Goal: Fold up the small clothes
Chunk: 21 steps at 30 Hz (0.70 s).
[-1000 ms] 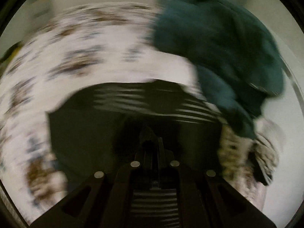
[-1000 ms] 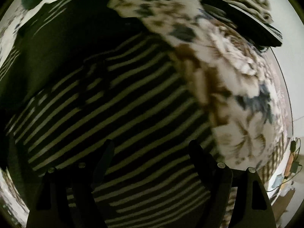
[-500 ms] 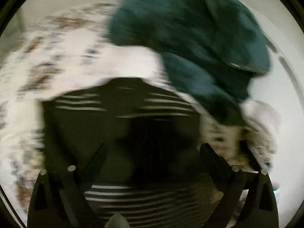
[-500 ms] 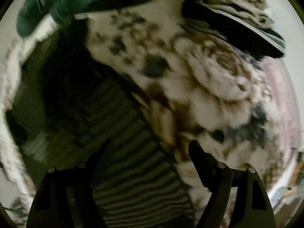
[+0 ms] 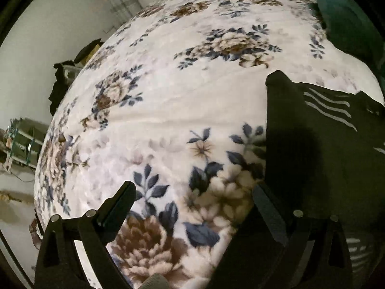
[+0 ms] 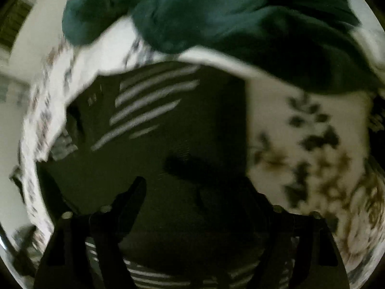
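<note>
A dark garment with white stripes point(image 5: 320, 149) lies on a floral blanket point(image 5: 182, 101), at the right of the left wrist view. My left gripper point(image 5: 192, 192) is open and empty over the blanket, its right finger at the garment's edge. In the right wrist view the same garment point(image 6: 168, 144) fills the middle, partly folded. My right gripper point(image 6: 199, 190) is open and empty just above it.
A teal garment point(image 6: 216, 21) is heaped beyond the striped one, and shows at the top right of the left wrist view point(image 5: 349, 16). The bed's left edge drops to a floor with a dark object point(image 5: 60, 84) and a small rack point(image 5: 21, 142).
My left gripper opened, let go of the striped garment and swung left over the blanket. My right gripper stayed open and shifted so the garment sits ahead of it.
</note>
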Each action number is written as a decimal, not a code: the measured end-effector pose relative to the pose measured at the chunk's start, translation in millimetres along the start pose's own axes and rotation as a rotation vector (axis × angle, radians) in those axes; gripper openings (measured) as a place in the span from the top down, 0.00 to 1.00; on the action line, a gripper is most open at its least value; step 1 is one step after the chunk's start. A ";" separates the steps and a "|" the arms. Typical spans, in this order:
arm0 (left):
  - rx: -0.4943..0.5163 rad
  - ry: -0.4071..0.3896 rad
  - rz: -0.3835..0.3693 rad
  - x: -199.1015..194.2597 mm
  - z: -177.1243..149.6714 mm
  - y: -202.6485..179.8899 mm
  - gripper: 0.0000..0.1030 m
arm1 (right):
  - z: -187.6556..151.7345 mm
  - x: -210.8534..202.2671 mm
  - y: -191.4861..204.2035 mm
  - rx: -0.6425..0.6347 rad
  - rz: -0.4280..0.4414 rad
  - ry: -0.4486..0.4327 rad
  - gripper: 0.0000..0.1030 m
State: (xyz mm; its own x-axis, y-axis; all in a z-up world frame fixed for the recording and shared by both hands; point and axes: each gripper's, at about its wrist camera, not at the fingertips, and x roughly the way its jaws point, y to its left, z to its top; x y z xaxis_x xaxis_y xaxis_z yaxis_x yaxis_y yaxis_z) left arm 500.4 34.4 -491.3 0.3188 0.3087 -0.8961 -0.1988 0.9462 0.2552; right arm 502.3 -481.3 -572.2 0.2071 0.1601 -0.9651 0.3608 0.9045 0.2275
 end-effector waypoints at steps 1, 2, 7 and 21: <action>-0.003 0.007 -0.005 4.3 1.5 -4.7 0.04 | -3.2 2.7 9.2 -0.046 -0.083 -0.020 0.82; -0.005 0.013 -0.011 7.9 3.6 -8.6 0.04 | -7.3 3.2 9.8 -0.070 -0.127 -0.039 0.85; 0.034 0.050 -0.035 31.2 15.9 -37.6 0.04 | -19.3 -24.1 0.0 0.002 -0.149 -0.143 0.94; 0.163 0.043 -0.033 49.8 36.2 -77.5 0.04 | -14.8 -67.9 -52.0 0.218 0.037 -0.158 0.59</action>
State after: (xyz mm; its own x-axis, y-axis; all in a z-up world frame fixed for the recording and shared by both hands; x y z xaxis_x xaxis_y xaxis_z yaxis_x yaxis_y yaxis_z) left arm 565.3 -20.0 -542.6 0.2825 0.2761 -0.9187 -0.0346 0.9600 0.2779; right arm 456.0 -533.3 -520.4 0.3573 0.1125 -0.9272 0.5338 0.7900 0.3016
